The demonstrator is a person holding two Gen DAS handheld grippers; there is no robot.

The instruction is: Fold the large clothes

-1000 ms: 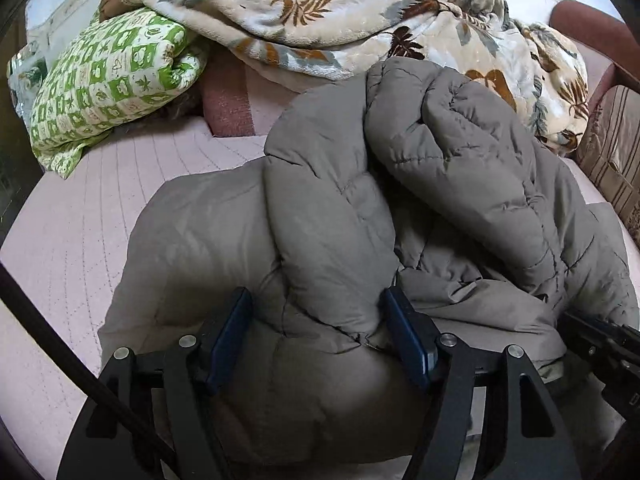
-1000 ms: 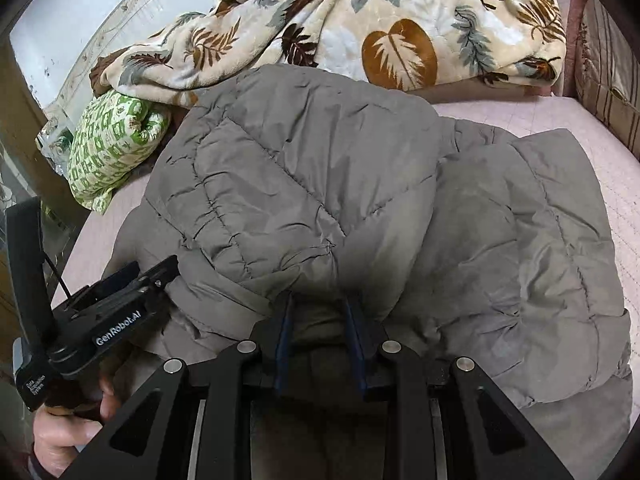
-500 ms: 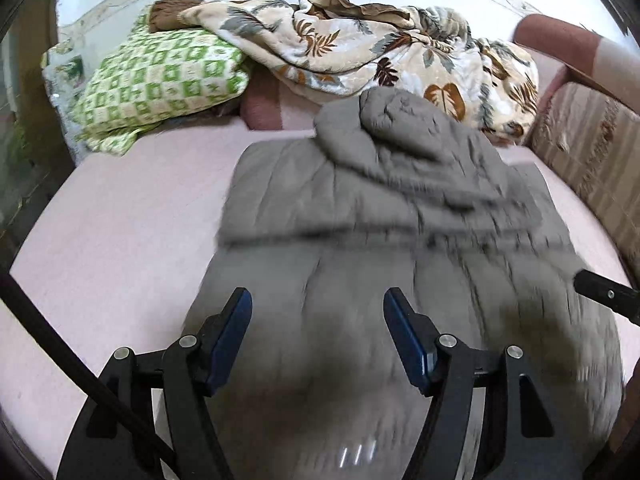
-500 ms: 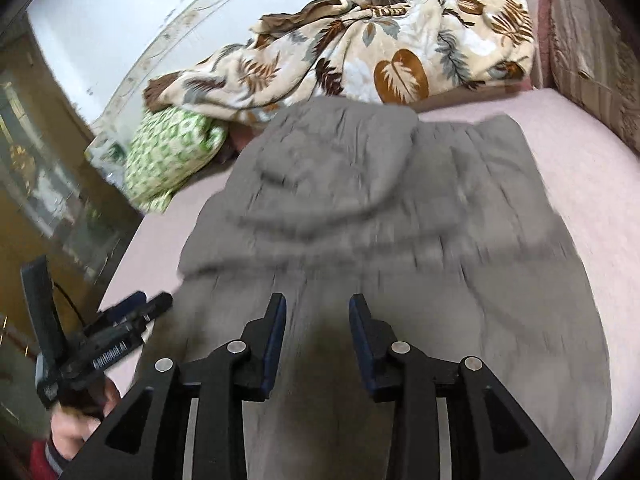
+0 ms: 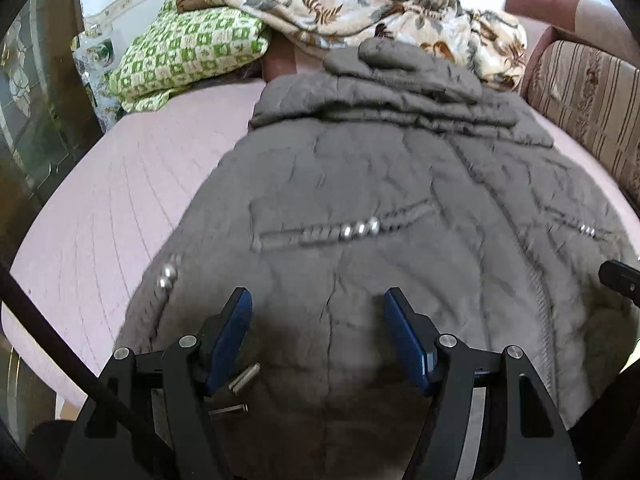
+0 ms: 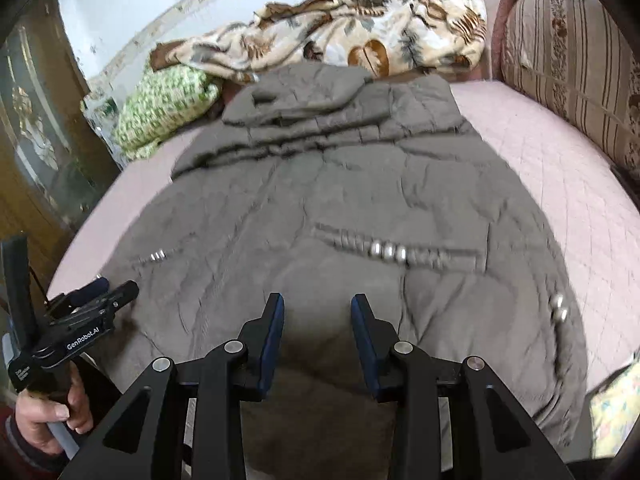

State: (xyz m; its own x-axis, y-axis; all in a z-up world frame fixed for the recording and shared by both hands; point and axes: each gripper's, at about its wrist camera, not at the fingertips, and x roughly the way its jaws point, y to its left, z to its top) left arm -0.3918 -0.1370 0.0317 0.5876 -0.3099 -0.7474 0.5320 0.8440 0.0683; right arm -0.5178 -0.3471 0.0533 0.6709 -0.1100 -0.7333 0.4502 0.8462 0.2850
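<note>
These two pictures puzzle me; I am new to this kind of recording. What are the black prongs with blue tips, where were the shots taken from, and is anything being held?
The prongs are hand-held grippers, one in each of a person's hands. Each carries a wide-angle camera that looks forward along its two fingers, so one picture is seen from the left gripper and the other from the right gripper. In the right view you also see the left gripper from the side, with the person's hand on its handle. A grey padded coat lies spread on a pink bed cover, its hood end far from the cameras. Behind it lie a leaf-patterned blanket and a green checked pillow. Both grippers are open above the coat's near edge and hold nothing.
</note>
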